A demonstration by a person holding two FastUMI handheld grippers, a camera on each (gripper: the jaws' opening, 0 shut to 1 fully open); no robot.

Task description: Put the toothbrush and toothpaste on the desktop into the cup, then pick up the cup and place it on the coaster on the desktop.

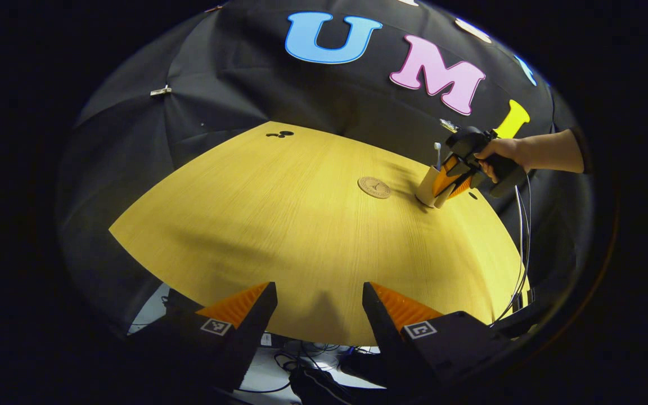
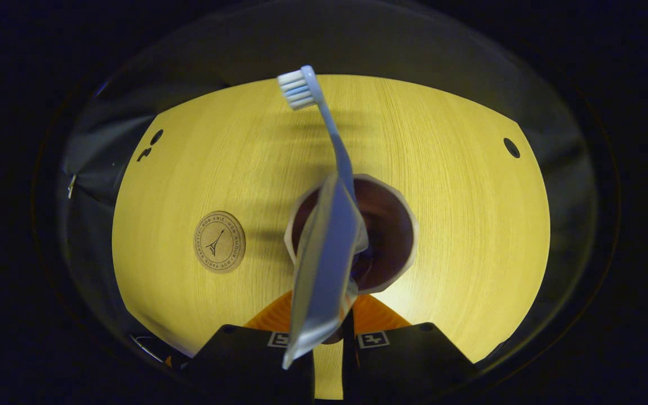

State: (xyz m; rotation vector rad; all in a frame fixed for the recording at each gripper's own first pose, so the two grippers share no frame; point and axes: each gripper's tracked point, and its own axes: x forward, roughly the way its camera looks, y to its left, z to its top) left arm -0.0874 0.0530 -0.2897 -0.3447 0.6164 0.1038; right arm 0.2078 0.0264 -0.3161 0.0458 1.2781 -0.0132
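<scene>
A pale cup (image 1: 428,188) stands on the yellow wooden table (image 1: 273,214) at the far right, with the white toothbrush (image 1: 437,152) poking out of its top. My right gripper (image 1: 450,183), held by a hand (image 1: 504,149), is shut on the cup's sides. In the right gripper view I look down into the cup (image 2: 397,225). The toothbrush (image 2: 329,129) and the toothpaste tube (image 2: 324,253) lean in it, above my right gripper (image 2: 327,301). The round cork coaster (image 1: 373,187) lies just left of the cup, also (image 2: 219,242). My left gripper (image 1: 319,287) hangs open over the table's near edge.
Small dark holes mark the tabletop at the far left (image 1: 280,134) and near its right edge (image 2: 511,147). Cables (image 1: 301,365) lie on the floor below the near edge. Black cloth walls surround the table, and a cable (image 1: 522,236) trails down from the right gripper.
</scene>
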